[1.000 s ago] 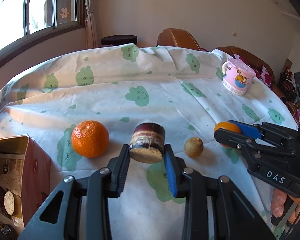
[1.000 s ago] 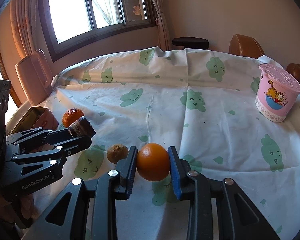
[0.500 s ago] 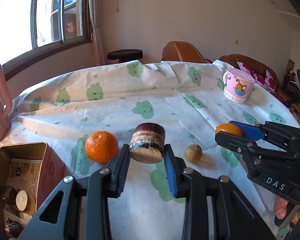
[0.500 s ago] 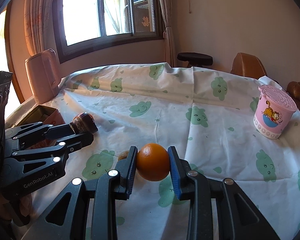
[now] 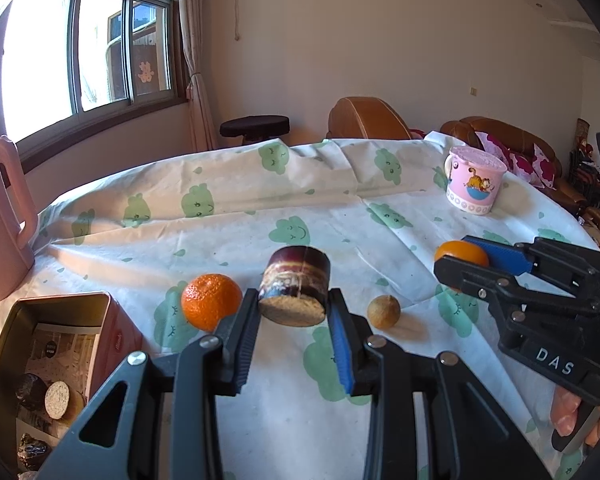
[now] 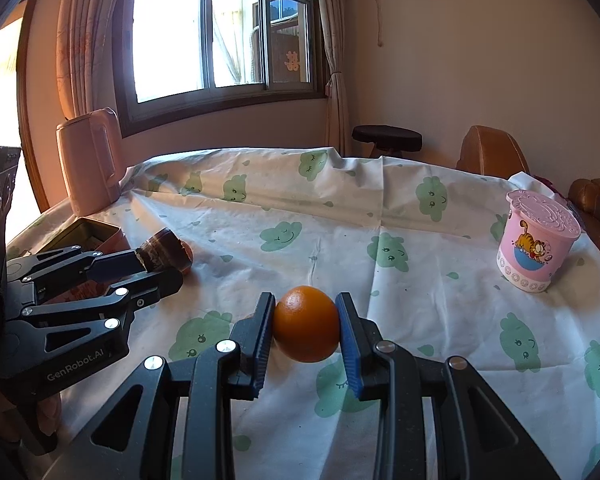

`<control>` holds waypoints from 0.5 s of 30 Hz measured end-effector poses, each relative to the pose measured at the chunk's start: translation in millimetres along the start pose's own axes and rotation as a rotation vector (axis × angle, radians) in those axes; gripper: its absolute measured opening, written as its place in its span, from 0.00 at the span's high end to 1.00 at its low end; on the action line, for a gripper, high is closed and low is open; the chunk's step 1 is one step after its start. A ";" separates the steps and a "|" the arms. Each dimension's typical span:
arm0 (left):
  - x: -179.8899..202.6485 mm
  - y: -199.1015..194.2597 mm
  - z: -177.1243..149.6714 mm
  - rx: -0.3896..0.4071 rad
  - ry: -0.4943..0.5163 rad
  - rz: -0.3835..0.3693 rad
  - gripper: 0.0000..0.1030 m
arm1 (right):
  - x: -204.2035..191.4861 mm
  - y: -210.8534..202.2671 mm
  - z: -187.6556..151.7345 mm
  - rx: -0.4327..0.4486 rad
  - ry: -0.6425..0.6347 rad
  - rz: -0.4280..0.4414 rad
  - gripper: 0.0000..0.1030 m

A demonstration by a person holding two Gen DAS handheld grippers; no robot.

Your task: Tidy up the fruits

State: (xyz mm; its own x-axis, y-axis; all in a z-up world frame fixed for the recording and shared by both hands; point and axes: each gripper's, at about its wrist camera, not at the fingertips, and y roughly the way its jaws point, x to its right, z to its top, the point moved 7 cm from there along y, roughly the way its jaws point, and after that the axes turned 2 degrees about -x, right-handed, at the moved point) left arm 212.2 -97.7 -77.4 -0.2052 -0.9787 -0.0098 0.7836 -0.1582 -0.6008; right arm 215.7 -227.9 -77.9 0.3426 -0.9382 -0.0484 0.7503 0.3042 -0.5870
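Note:
My left gripper [image 5: 294, 320] is shut on a short dark sugarcane piece [image 5: 294, 290] and holds it above the table; it also shows in the right wrist view [image 6: 166, 250]. My right gripper [image 6: 306, 332] is shut on a smooth orange [image 6: 306, 328], also raised; that orange shows in the left wrist view [image 5: 460, 252]. A bumpy mandarin [image 5: 210, 300] and a small brown fruit [image 5: 383, 311] lie on the cloud-print tablecloth [image 5: 300, 208] below the left gripper. An open pink tin box [image 5: 60, 344] at the left holds several dark pieces.
A pink cartoon cup [image 5: 474, 184] with a lid stands at the far right of the table, also in the right wrist view [image 6: 536, 240]. A pink kettle [image 6: 90, 168] stands at the far left edge. Brown chairs [image 5: 364, 118] and a stool [image 5: 256, 126] stand behind the table.
Both grippers have risen and tilted up with their loads, so more of the room shows. The tin box has come further into the left wrist view.

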 end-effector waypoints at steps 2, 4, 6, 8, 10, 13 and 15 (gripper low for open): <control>-0.4 -1.6 0.3 0.008 -0.002 0.002 0.66 | 0.4 -1.7 0.4 0.008 0.002 0.001 0.68; -0.6 -2.8 0.4 0.013 -0.003 0.002 0.66 | 1.0 -3.3 0.8 0.014 0.004 0.001 0.68; -1.0 -3.8 0.5 0.016 -0.004 0.003 0.66 | 1.3 -4.8 1.1 0.020 0.005 0.001 0.68; -1.5 -5.2 0.5 0.023 -0.007 0.004 0.66 | 1.5 -5.8 1.7 0.025 0.005 0.001 0.68; -1.9 -6.9 0.6 0.030 -0.009 0.007 0.66 | 1.8 -7.3 1.9 0.031 0.005 -0.001 0.68; -2.0 -8.9 1.0 0.039 -0.008 0.010 0.66 | 1.9 -10.3 1.9 0.042 0.006 -0.002 0.68; -2.0 -10.4 1.1 0.045 -0.008 0.013 0.66 | 2.5 -12.0 2.5 0.049 0.008 -0.003 0.68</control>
State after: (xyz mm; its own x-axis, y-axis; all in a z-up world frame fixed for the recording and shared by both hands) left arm 205.0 -94.2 -70.2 -0.1904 -0.9817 -0.0108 0.8116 -0.1512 -0.5643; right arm 209.0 -233.5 -69.0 0.3362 -0.9403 -0.0532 0.7783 0.3092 -0.5465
